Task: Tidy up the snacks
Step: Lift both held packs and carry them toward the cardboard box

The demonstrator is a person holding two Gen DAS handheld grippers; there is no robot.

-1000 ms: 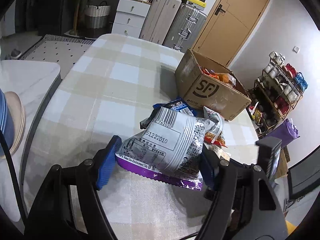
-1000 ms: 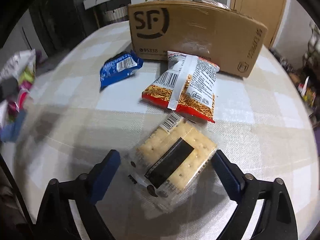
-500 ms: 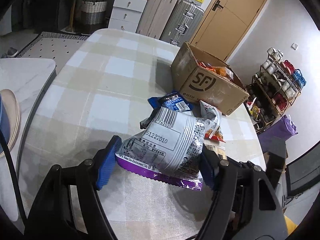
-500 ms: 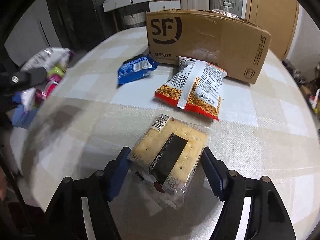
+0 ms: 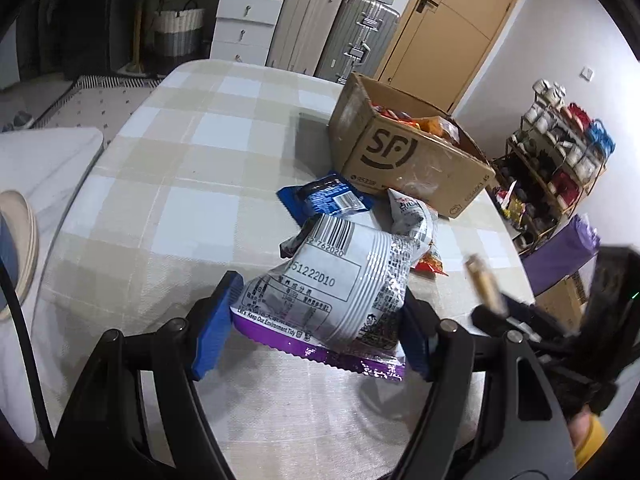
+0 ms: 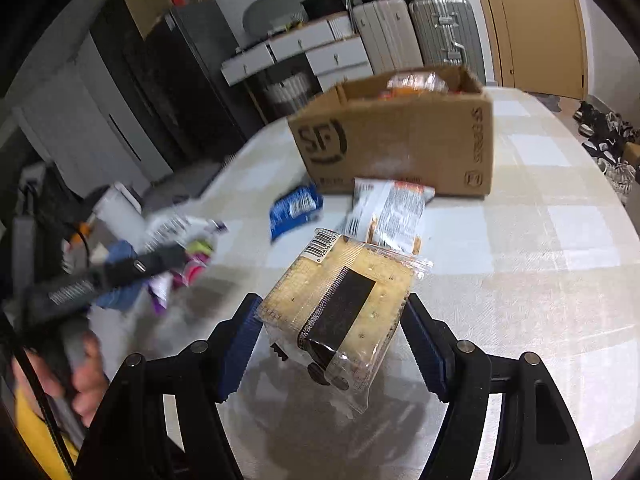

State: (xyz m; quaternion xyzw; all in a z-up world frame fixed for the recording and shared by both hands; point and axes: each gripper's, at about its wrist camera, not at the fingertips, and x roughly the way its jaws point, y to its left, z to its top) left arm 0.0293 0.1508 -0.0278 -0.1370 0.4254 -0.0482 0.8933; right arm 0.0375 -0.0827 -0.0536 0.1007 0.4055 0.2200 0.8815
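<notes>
Left wrist view: the left gripper [image 5: 318,320] is clenched on a silver snack bag [image 5: 332,284] w/ a purple bottom edge, barcode side up; the blue pads [image 5: 216,320] are pressed against both sides of the bag. The bag is held above the checked tablecloth [image 5: 168,184], its shadow seen below. Just beyond it, a blue snack packet [image 5: 326,200] and a red-and-white noodle bag [image 5: 414,220] are laid on the cloth, both near the front of the open SF cardboard box [image 5: 404,160]. Orange and red packs are seen inside the box. At the right edge, the right gripper [image 5: 520,316] is seen blurred, w/ a tan cracker edge [image 5: 484,284] in it.

Right wrist view: the right gripper [image 6: 332,340] is closed on a clear-wrapped cracker pack [image 6: 344,304] w/ a black label strip, barcode end pointed away; the pack is gripped at its sides & lifted off the cloth [image 6: 540,260]. Ahead, the noodle bag [image 6: 392,212] and the blue packet [image 6: 294,210] are laid in front of the box [image 6: 400,140], the noodle bag touching or nearly touching its base. At left, the left gripper [image 6: 132,268] is seen blurred w/ the silver bag [image 6: 180,228], held by a hand [image 6: 80,380].
</notes>
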